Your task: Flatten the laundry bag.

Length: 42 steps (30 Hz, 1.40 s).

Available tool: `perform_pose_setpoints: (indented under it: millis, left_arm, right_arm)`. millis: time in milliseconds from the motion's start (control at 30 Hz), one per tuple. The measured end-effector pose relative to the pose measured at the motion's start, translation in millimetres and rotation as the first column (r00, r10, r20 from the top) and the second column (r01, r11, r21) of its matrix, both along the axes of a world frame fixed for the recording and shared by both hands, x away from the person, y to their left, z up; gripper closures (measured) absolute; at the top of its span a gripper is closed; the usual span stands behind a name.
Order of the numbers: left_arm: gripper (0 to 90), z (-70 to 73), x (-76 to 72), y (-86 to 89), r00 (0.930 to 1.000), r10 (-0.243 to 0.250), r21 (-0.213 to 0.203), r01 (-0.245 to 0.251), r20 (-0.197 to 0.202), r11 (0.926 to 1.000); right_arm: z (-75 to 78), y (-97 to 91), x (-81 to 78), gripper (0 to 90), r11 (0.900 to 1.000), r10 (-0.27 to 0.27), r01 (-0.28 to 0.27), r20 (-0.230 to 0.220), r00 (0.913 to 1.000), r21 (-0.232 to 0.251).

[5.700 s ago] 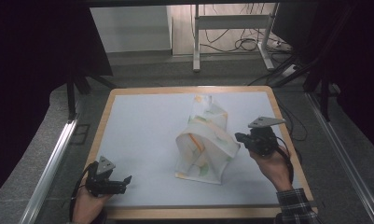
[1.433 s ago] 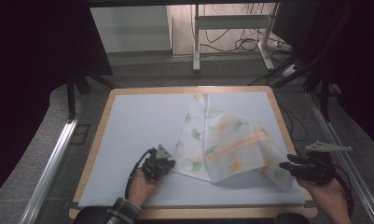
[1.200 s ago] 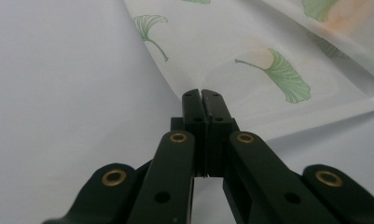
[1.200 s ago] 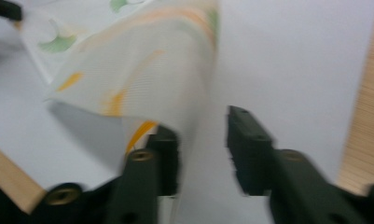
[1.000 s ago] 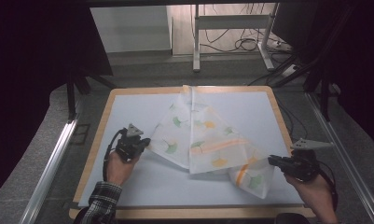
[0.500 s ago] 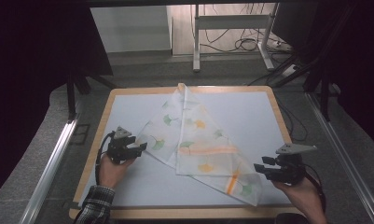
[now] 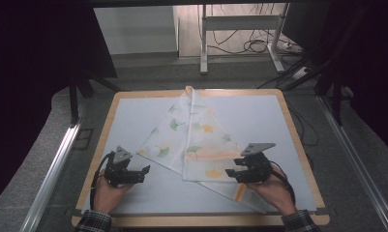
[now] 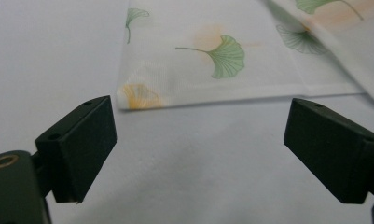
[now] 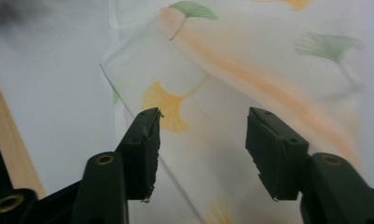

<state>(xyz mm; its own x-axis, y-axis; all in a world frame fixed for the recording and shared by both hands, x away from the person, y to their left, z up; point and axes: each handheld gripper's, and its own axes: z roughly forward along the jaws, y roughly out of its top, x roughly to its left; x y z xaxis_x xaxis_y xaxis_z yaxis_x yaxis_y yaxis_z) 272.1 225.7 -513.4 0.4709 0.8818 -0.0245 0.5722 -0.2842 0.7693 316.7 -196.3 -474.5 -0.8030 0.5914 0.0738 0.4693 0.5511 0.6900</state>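
A thin white cloth printed with green and yellow ginkgo leaves and an orange stripe (image 7: 194, 140) is lying spread on the pale blue mat of the wooden-framed table (image 7: 133, 96). It is reaching from the far edge at the middle down toward the near right part, with one layer folded over another.

The left gripper (image 7: 139, 173) is sitting just off the cloth's near left corner, on the bare mat, held low in the person's left hand (image 7: 109, 193). Its jaws have just been opening and are now standing wide apart, with nothing between them; in the left gripper view (image 8: 201, 154) the cloth's corner with a yellow leaf is lying a little beyond the jaws, not touching them.

The right gripper (image 7: 232, 173) is hovering over the near right part of the cloth, held in the person's right hand (image 7: 276, 188). In the right gripper view (image 9: 201, 149) its jaws are standing about half open above the fabric, and no fold is being pinched between them.
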Motion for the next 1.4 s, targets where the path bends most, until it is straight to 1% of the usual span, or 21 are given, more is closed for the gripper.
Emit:
perform_pose_setpoints:
  millis: [133,267,367,400,533,567,600,667,700,733,800,867,933,1000,1033,1100,1200,1300,1333,1367,1400]
  left_arm:
    - [4.8,0.0,-11.0,3.4,1.0,0.001,-0.034,-0.002,-0.004,0.9994]
    - [3.9,-0.3,-14.9,2.0,1.0,-0.002,-0.029,0.002,-0.008,0.9996]
    - [3.7,0.4,-17.2,-0.9,1.0,0.003,-0.012,-0.003,0.0,0.9999]
    - [3.7,0.8,-17.8,-1.7,1.0,0.001,-0.016,-0.001,0.004,0.9999]
    - [3.8,1.8,-18.9,-5.1,0.9999,-0.006,-0.01,0.006,0.01,0.9999]
    - [3.8,1.2,-18.5,-6.6,0.9999,-0.01,0.006,0.01,0.011,0.9999]
    - [3.8,1.0,-18.3,-7.3,0.9999,-0.011,0.011,0.01,0.009,0.9999]
    - [3.8,0.7,-18.0,-7.6,0.9999,-0.012,0.015,0.012,0.008,0.9998]
    - [3.8,0.7,-18.0,-7.6,0.9999,-0.012,0.015,0.012,0.008,0.9998]
    - [3.8,0.7,-17.7,-7.8,0.9999,-0.012,0.016,0.012,0.01,0.9998]
    - [3.8,0.8,-17.6,-7.8,0.9999,-0.012,0.016,0.012,0.01,0.9998]
    - [3.9,0.6,-17.3,-8.0,0.9999,-0.012,0.015,0.011,0.011,0.9998]
    - [4.0,0.0,-17.1,-8.3,0.9999,-0.013,0.023,0.012,0.009,0.9997]
    - [4.0,-0.1,-17.1,-8.3,0.9999,-0.012,0.026,0.012,0.009,0.9996]
    - [4.1,-0.5,-16.9,-8.1,0.9999,-0.014,0.026,0.013,0.008,0.9996]
    - [4.2,-0.8,-16.6,-8.0,0.9999,-0.013,0.026,0.013,0.007,0.9996]
    - [4.3,-2.3,-15.8,-8.1,0.9999,-0.016,0.034,0.017,-0.002,0.9993]
    - [4.4,-2.5,-16.0,-8.7,0.9998,-0.018,0.04,0.018,-0.002,0.999]
    - [4.4,-2.7,-16.0,-9.3,0.9998,-0.018,0.046,0.019,-0.002,0.9988]
    - [4.4,-2.7,-16.0,-9.3,0.9998,-0.018,0.046,0.019,-0.002,0.9988]
    - [4.5,-3.1,-15.7,-9.8,0.9998,-0.021,0.05,0.021,-0.004,0.9985]
  right_arm:
    - [-14.8,31.7,5.8,53.0,0.9962,0.07,-0.069,0.017,0.9974,-0.052]
    - [-22.1,56.6,4.6,56.8,0.9876,0.142,-0.14,0.022,0.9896,-0.071]
    - [-26.3,69.2,3.3,56.8,0.9815,0.178,-0.176,0.021,0.9838,-0.076]
    - [-30.8,80.4,2.7,56.0,0.9741,0.212,-0.21,0.012,0.9772,-0.084]
    - [-38.0,92.1,2.3,50.9,0.9692,0.228,-0.227,0.007,0.9735,-0.096]
    - [-44.5,94.4,3.6,50.6,0.9668,0.226,-0.224,0.006,0.9741,-0.123]
    - [-48.1,94.1,4.4,51.1,0.9647,0.227,-0.224,0.008,0.9738,-0.138]
    - [-48.7,90.0,7.2,66.4,0.9719,0.21,-0.207,0.013,0.9776,-0.112]
    - [-48.7,90.0,7.2,66.4,0.9719,0.21,-0.207,0.013,0.9776,-0.112]
    - [-49.0,87.6,9.1,75.1,0.9755,0.187,-0.182,0.033,0.9818,-0.124]
    - [-49.5,86.9,9.3,77.7,0.9772,0.181,-0.176,0.032,0.983,-0.119]
    - [-49.0,88.3,7.4,87.6,0.9735,0.187,-0.179,0.045,0.9813,-0.142]
    - [-46.5,92.0,4.6,89.1,0.9672,0.186,-0.173,0.06,0.9807,-0.186]
    - [-45.4,91.9,4.3,89.2,0.9676,0.18,-0.167,0.055,0.9821,-0.189]
    - [-42.4,86.7,6.5,89.2,0.9764,0.157,-0.149,0.039,0.9868,-0.156]
    - [-39.1,83.0,8.4,89.1,0.9819,0.144,-0.14,0.024,0.9893,-0.128]
    - [-17.5,62.8,13.5,89.1,0.9948,0.081,-0.076,0.071,0.9942,-0.068]
    - [-8.1,47.9,16.8,89.2,0.9987,0.037,-0.034,0.09,0.9952,-0.038]
    - [-1.2,30.1,21.2,89.1,0.9997,-0.012,0.014,0.102,0.9947,-0.019]
    - [-1.2,30.1,21.2,89.1,0.9997,-0.012,0.014,0.102,0.9947,-0.019]
    - [4.9,11.1,25.7,89.1,0.998,-0.063,0.062,0.105,0.9925,0.007]
